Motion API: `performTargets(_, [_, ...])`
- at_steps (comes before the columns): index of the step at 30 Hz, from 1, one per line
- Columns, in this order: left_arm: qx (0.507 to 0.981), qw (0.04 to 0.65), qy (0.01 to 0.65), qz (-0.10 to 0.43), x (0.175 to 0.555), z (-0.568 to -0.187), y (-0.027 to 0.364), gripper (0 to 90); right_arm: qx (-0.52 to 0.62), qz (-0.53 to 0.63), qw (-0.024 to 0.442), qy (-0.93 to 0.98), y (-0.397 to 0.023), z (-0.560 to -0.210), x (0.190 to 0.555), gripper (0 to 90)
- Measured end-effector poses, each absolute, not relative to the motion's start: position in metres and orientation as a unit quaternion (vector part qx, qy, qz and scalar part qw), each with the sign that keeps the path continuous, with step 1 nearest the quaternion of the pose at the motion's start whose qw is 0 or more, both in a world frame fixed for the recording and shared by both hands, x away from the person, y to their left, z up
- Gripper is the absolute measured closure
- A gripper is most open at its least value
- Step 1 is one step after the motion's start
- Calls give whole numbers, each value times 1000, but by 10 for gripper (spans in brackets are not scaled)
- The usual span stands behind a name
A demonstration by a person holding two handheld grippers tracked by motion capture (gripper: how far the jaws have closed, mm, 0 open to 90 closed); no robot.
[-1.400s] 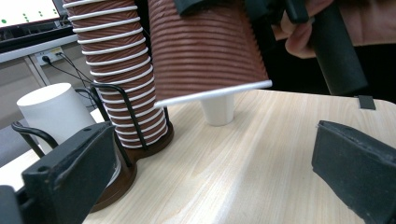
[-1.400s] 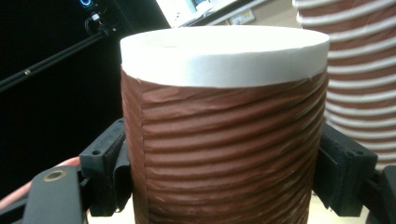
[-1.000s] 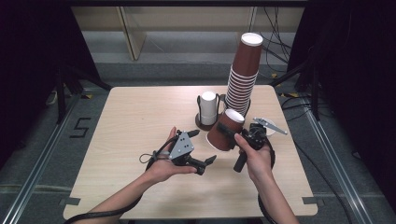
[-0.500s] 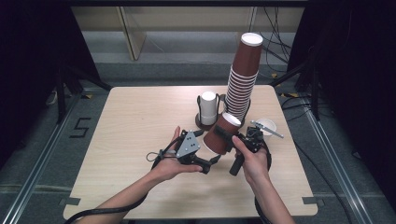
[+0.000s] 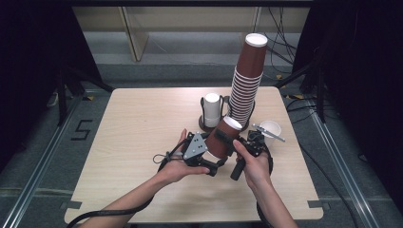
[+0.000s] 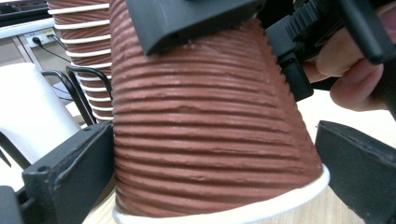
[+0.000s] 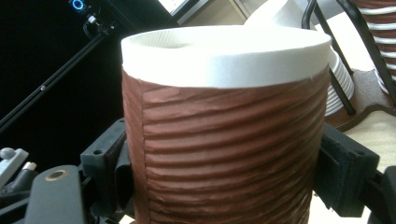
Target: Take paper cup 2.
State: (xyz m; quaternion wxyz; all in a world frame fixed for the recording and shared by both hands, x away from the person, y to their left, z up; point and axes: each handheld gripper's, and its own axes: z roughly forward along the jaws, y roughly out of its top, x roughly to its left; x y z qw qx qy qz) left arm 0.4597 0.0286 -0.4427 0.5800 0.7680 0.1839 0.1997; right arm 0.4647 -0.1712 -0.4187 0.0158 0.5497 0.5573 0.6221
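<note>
Item, nearest: one ribbed brown cup (image 5: 222,138), held tilted above the table (image 5: 142,123), clenched near its base in the right tongs (image 5: 227,141); the left tongs (image 5: 215,164) are set about its rim end, released, their jaws not yet pressed on. Step judged: handover between tongs; next, the left jaws must be closed before release. Beyond: tall cup stack (image 5: 247,85).

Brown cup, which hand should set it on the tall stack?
Right, probably: the right gripper presses its fingers on both sides of the brown cup; the left gripper only flanks the rim, with a gap.
</note>
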Motion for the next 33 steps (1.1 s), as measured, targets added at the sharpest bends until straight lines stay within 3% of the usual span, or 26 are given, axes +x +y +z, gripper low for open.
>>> performTargets(9, [768, 580, 188, 194, 460, -444, 29, 28, 556, 627, 2, 546, -171, -417, 463, 188])
performTargets(23, [768, 583, 187, 188, 460, -443, 32, 92, 548, 623, 21, 558, -171, -417, 464, 143])
performTargets(33, [771, 581, 185, 187, 461, -443, 34, 103, 549, 612, 14, 569, -169, -417, 463, 58])
